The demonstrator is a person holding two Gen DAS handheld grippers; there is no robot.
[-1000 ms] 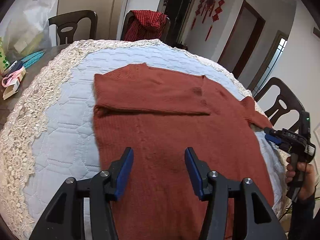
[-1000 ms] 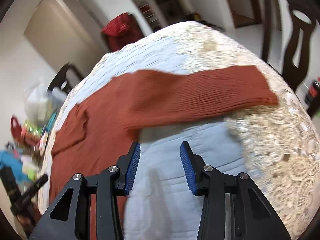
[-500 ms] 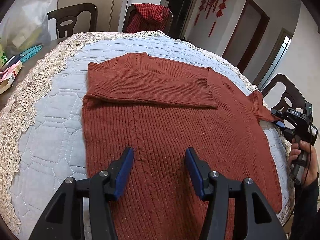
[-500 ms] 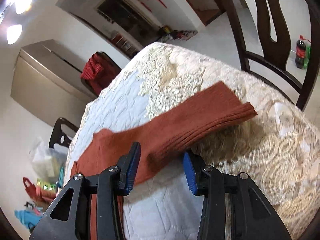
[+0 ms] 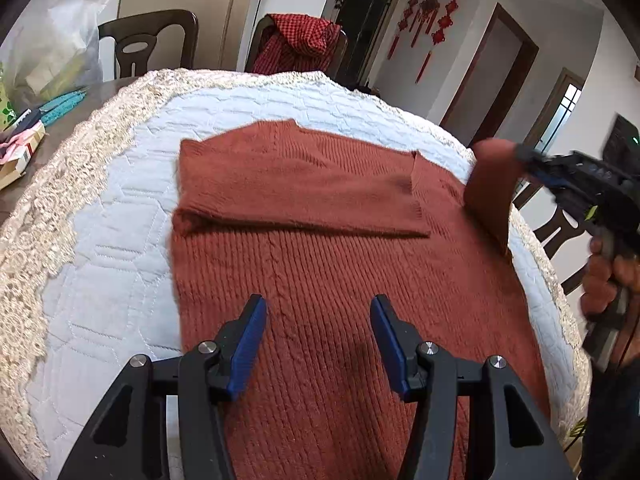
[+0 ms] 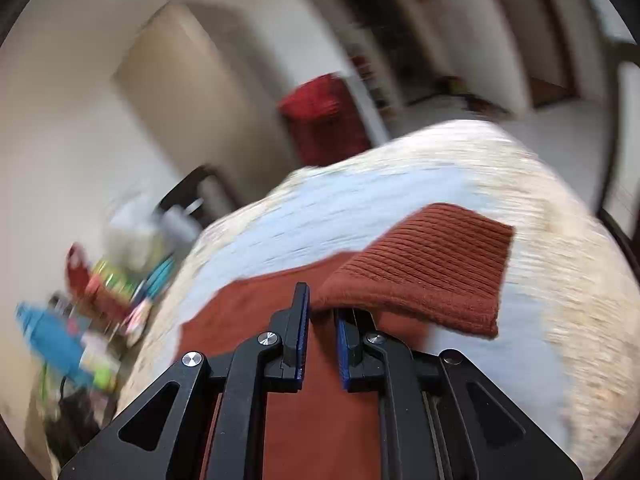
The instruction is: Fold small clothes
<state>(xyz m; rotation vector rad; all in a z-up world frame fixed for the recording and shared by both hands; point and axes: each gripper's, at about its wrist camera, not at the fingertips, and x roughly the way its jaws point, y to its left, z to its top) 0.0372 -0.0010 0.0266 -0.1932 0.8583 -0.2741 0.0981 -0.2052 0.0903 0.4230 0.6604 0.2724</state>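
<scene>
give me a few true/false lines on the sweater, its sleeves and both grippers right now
1. The right gripper is shut on the sweater's right sleeve. True.
2. The left gripper grips the sweater hem. False: its jaws are open and hold nothing, above the sweater body.
3. The left sleeve lies folded across the chest. True.
4. The right sleeve lies flat on the quilted cover. False: it is lifted off the cover at the gripper.
5. The sweater is blue. False: it is rust red.
</scene>
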